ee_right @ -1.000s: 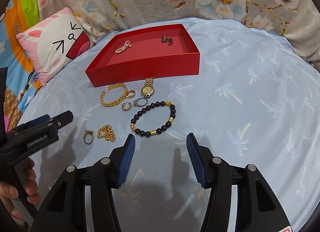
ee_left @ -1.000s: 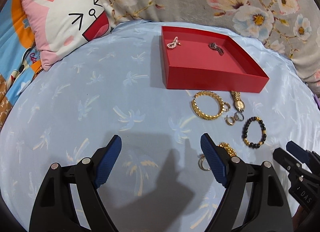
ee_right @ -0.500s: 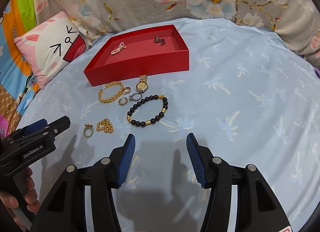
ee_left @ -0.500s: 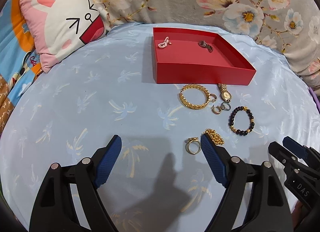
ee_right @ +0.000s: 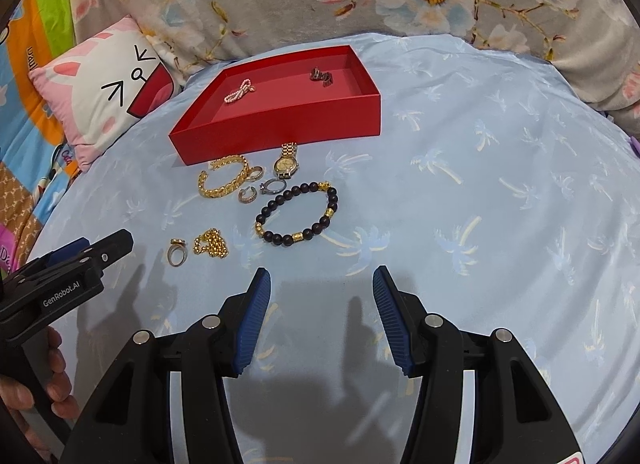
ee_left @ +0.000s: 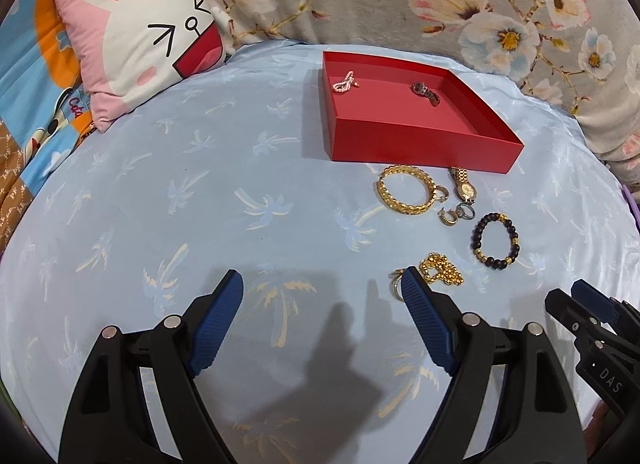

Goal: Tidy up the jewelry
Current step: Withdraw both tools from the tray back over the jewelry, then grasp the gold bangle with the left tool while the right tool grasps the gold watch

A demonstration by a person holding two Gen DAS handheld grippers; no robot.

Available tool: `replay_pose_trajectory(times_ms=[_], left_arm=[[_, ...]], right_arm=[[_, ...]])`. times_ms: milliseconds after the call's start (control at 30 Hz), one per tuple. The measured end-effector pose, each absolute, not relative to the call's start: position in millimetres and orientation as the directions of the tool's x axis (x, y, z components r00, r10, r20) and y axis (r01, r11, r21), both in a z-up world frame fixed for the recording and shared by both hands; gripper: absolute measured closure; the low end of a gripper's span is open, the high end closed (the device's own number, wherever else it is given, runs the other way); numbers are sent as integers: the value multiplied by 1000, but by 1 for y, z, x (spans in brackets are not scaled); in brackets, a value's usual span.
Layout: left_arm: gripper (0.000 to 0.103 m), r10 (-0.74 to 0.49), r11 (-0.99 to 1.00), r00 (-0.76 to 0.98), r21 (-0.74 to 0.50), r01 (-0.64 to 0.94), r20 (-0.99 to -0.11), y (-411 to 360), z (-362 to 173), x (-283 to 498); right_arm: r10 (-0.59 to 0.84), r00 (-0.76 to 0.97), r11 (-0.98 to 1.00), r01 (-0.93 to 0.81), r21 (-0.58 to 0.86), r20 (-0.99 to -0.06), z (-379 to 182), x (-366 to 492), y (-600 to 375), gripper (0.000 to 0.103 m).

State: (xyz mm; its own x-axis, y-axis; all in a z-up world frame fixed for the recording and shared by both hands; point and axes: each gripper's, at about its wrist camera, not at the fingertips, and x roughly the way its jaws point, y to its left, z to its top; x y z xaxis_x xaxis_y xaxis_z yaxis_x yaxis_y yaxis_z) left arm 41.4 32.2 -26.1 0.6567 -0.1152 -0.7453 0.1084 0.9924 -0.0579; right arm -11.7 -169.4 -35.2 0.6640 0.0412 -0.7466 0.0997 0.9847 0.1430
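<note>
A: How do the grippers sit?
B: Both tilt down over the blue sheet (ee_left: 200, 183). Left gripper (ee_left: 322, 288) gapes empty, right gripper (ee_right: 322, 284) too.
A: Any writing?
B: "GenRobot.AI" and "DAS" on their sides. Jewelry lies just before the red tray (ee_right: 280, 123); beaded bracelet (ee_right: 298, 213) nearest the right one.

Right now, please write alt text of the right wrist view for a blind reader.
Open right gripper hovers over a blue sheet, empty. Ahead lie a bead bracelet, watch, gold bangle, chain and rings, before a red tray holding two pieces.
</note>
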Motion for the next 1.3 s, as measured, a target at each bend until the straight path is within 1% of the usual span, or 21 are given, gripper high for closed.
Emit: replay_pose_trajectory(times_ms=[267, 367, 633, 667, 700, 733, 1067, 1200, 1267, 1300], left_arm=[[24, -113, 993, 652, -65, 97, -749, 32, -33, 45], [24, -119, 992, 651, -72, 99, -750, 32, -34, 46], [24, -151, 988, 658, -97, 117, -737, 17, -27, 71], [23, -155, 988, 661, -96, 125, -735, 12, -26, 75], [18, -160, 986, 660, -96, 133, -734, 7, -26, 79], [16, -164, 986, 660, -94, 140, -733, 2, -26, 83], [16, -157, 983, 621, -61, 173, -768, -34, -49, 124], [17, -132, 984, 606, -30, 176, -784, -44, -58, 131], [18, -132, 984, 610, -27, 178, -781, -46, -58, 134], [22, -135, 984, 611, -30, 178, -780, -47, -57, 136]], right_arm=[[50, 649, 984, 100, 150, -759, -42, 8, -176, 50], [76, 655, 980, 90, 178, -752, -37, 19, -178, 50], [70, 667, 984, 77, 162, -741, -28, 59, -178, 50], [68, 669, 984, 79, 161, -740, -27, 61, -180, 50], [65, 670, 984, 82, 161, -740, -27, 62, -182, 50], [63, 671, 984, 84, 160, -739, -28, 63, -184, 50], [74, 658, 977, 101, 186, -749, -33, 68, -202, 50], [82, 660, 978, 91, 188, -747, -32, 72, -201, 50], [84, 659, 979, 86, 187, -747, -31, 75, -200, 50], [87, 659, 979, 84, 188, -747, -31, 77, -200, 50]])
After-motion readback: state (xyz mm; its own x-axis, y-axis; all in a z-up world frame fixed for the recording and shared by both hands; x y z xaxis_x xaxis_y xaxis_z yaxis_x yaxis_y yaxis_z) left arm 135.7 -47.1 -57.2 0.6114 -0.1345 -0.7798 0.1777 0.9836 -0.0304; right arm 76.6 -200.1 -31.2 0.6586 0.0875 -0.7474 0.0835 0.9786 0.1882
